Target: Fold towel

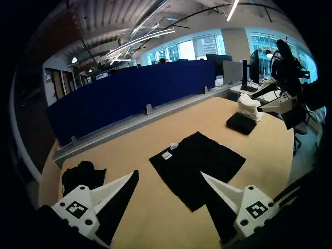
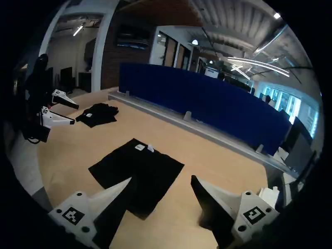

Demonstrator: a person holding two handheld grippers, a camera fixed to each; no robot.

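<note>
A black towel (image 1: 197,168) lies spread flat on the wooden table (image 1: 265,145), with two small white tags at its far edge. My left gripper (image 1: 168,173) hovers above the towel's near side, open and holding nothing. Farther off at the right, the right gripper (image 1: 278,99) is seen raised over the table's end. In the right gripper view the same towel (image 2: 137,174) lies just ahead of my right gripper (image 2: 161,178), which is open and holds nothing. The left gripper (image 2: 58,110) shows at the far left there, held by a person in black.
A crumpled black cloth (image 1: 83,174) (image 2: 98,114) lies at one end of the table. A folded black cloth (image 1: 241,123) and a stack of white towels (image 1: 249,107) sit at the other end. A blue partition (image 1: 133,93) runs along the far edge, with monitors (image 1: 253,68) beyond.
</note>
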